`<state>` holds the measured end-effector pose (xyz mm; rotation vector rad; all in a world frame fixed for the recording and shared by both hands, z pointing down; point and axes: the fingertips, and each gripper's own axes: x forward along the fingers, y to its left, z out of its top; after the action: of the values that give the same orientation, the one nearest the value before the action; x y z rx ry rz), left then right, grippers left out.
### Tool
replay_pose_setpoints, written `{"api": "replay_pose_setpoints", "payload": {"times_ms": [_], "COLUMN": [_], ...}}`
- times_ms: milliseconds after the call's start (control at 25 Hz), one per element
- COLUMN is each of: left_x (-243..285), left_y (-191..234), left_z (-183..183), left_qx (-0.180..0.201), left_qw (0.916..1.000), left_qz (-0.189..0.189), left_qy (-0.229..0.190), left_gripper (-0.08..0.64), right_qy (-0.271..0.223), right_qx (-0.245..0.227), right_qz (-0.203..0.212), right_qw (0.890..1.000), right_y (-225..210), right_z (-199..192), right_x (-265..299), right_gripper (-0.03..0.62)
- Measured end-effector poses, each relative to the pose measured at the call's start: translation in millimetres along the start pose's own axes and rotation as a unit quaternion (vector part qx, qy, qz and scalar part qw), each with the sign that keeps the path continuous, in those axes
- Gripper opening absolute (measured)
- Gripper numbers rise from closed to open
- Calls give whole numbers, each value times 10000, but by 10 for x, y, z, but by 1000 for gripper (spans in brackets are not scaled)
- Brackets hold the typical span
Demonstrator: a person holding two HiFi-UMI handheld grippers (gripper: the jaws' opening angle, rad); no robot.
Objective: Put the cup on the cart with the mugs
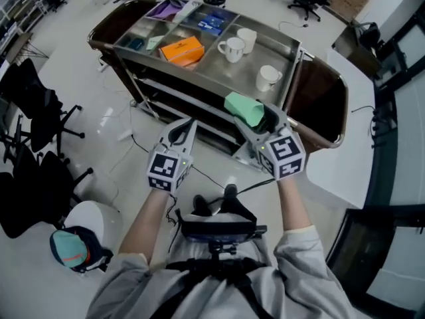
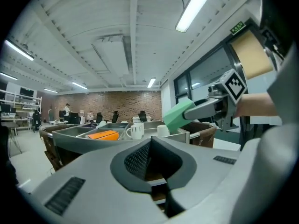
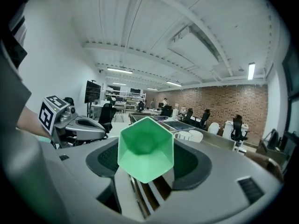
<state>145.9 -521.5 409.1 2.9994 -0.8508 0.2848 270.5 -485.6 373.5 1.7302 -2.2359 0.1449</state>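
In the open office, the cart [image 1: 229, 75] stands far ahead. The left tool [image 1: 188, 126] is empty with its jaws together, probably just waiting. The right tool [image 1: 260, 121] is clamped on the green cup [image 1: 243, 109], near the cart, apparently to bring it to the mugs [image 1: 232, 48]. Only the right gripper view shows the cup's hollow inside.
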Motion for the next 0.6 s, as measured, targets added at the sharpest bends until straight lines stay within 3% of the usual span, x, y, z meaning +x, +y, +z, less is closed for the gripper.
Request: {"api": "replay_pose_setpoints", "payload": {"times_ms": [160, 320, 600], "left_x": [298, 575, 1043], "left_y": [52, 129, 332], "left_z": [198, 353, 491], "left_qx": [113, 216, 348], "left_qw": [9998, 9996, 9993], "left_qz": [-137, -175, -143], "left_qy": [-95, -106, -49], "left_gripper": [5, 4, 4], "right_qy": [285, 793, 1788], "right_qx": [-422, -784, -1556], "right_qz": [-68, 181, 592], "right_qw": [9987, 9936, 9697], "right_y": [-381, -618, -873], "right_z": [199, 250, 288], "right_x": [275, 618, 1299], "right_gripper": [305, 306, 305]}}
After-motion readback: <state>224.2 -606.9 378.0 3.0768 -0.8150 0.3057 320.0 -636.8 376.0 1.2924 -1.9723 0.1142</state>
